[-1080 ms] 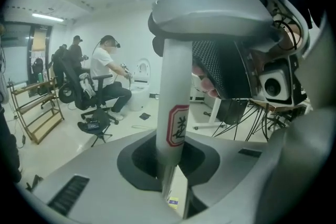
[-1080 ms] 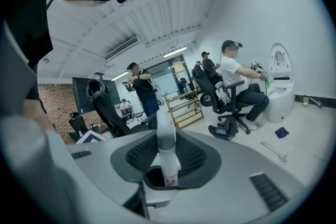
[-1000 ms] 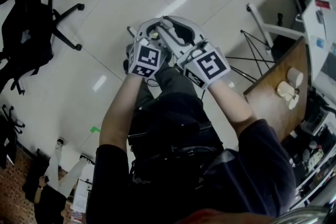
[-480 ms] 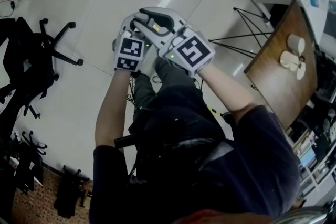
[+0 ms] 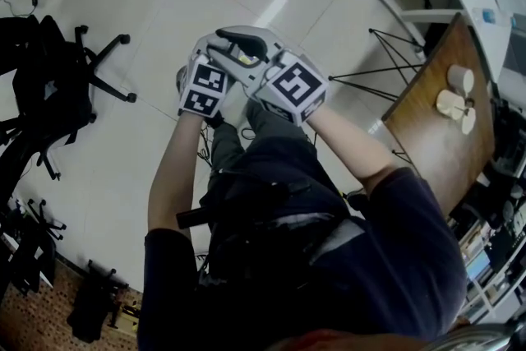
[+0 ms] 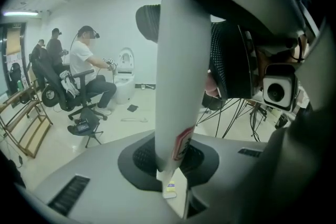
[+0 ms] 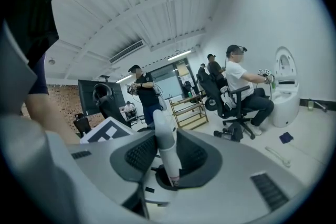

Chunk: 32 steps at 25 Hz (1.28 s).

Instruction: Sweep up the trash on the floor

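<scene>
Left hand-held gripper [image 5: 212,53] shifted left, gripping white pole [image 6: 181,60], red-bordered label [image 6: 181,147]

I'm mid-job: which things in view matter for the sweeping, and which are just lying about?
Job: white handle, clamped in left tool and right tool; dark scrap and pale strip on the floor, likely trash.
Lying about: black office chair, wooden table.

Right tongs [image 7: 169,162] clamped on white handle [image 7: 163,136], seated person [image 7: 242,80] on office chair [image 7: 227,105] beyond
</scene>
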### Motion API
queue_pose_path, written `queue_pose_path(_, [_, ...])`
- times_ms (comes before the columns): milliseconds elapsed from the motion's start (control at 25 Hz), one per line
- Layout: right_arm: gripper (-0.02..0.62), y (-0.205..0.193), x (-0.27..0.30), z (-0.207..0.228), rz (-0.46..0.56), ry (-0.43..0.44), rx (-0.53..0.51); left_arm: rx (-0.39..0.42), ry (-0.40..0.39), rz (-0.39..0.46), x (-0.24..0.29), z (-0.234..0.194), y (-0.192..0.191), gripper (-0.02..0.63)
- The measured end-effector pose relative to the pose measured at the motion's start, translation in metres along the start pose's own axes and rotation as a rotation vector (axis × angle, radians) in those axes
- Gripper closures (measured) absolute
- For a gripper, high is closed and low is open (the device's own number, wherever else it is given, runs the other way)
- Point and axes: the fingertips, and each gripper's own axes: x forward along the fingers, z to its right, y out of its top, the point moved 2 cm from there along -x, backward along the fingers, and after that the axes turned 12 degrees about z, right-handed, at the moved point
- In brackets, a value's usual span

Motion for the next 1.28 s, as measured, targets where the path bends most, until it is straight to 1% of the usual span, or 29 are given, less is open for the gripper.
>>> queue_pose_path(200, [0.463,0.02,0.009,-0.04,0.008,0.071,-0.02,0.018,0.018,0.005,-0.043,-0.001,0.013,0.569])
queue_pose_path(320, [0.463,0.041,0.016,-0.068,0.037,0.113,-0.035,0.059,0.015,0.017,-0.076,-0.003,0.029,0.571])
queue_pose_path(440, [0.465,0.067,0.021,-0.099,0.058,0.182,-0.053,0.083,0.0,0.047,-0.111,0.0,0.051,0.572])
queue_pose_path(560, [0.465,0.095,0.027,-0.134,0.068,0.282,-0.084,0.107,-0.012,0.114,-0.152,0.001,0.08,0.577])
queue_pose_path(640, [0.465,0.119,0.033,-0.162,0.102,0.361,-0.099,0.126,-0.036,0.171,-0.182,0.003,0.1,0.582])
queue_pose_path(720, [0.466,0.145,0.035,-0.19,0.147,0.448,-0.108,0.163,-0.075,0.236,-0.212,0.01,0.123,0.589])
queue_pose_path(800, [0.466,0.162,0.031,-0.215,0.154,0.548,-0.121,0.202,-0.12,0.299,-0.239,0.02,0.143,0.596])
queue_pose_path(880, [0.469,0.179,0.027,-0.238,0.166,0.63,-0.114,0.207,-0.165,0.366,-0.259,0.03,0.158,0.601])
queue_pose_path(1000, [0.471,0.193,0.022,-0.26,0.168,0.7,-0.092,0.182,-0.244,0.46,-0.284,0.046,0.171,0.603])
queue_pose_path(1120, [0.471,0.201,0.019,-0.269,0.163,0.748,-0.092,0.199,-0.304,0.508,-0.298,0.056,0.176,0.6])
queue_pose_path(1200, [0.471,0.202,0.008,-0.269,0.149,0.785,-0.069,0.216,-0.315,0.527,-0.298,0.066,0.178,0.591])
queue_pose_path(1280, [0.471,0.202,-0.006,-0.262,0.151,0.808,-0.047,0.217,-0.287,0.561,-0.295,0.073,0.181,0.58])
